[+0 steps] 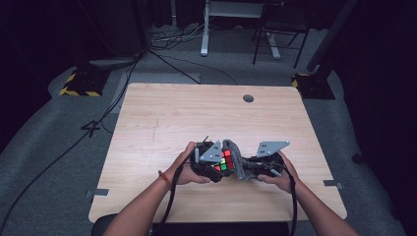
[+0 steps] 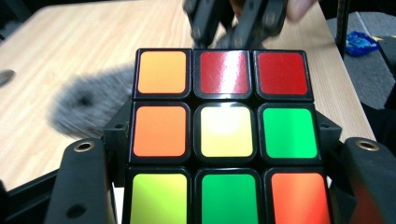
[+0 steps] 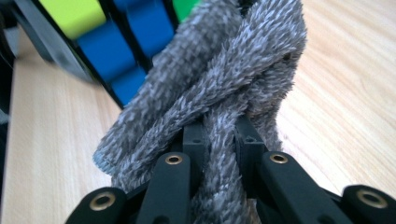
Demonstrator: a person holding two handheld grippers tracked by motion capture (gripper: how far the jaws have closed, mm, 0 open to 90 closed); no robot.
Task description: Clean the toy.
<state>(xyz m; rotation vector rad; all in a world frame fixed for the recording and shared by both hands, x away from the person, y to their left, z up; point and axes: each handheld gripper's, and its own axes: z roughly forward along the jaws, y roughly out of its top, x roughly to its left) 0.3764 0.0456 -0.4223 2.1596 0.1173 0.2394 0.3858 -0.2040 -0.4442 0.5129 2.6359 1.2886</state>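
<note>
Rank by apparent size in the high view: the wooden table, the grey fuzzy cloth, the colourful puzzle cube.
1. Light wooden table, by far the largest.
2. Grey fuzzy cloth.
3. Colourful puzzle cube, though the hand-held grippers partly hide it, so the last two are uncertain.

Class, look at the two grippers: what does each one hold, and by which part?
The left gripper clamps the puzzle cube by two opposite sides. The right gripper pinches a bunched fold of the grey cloth, pressed against the cube.
</note>
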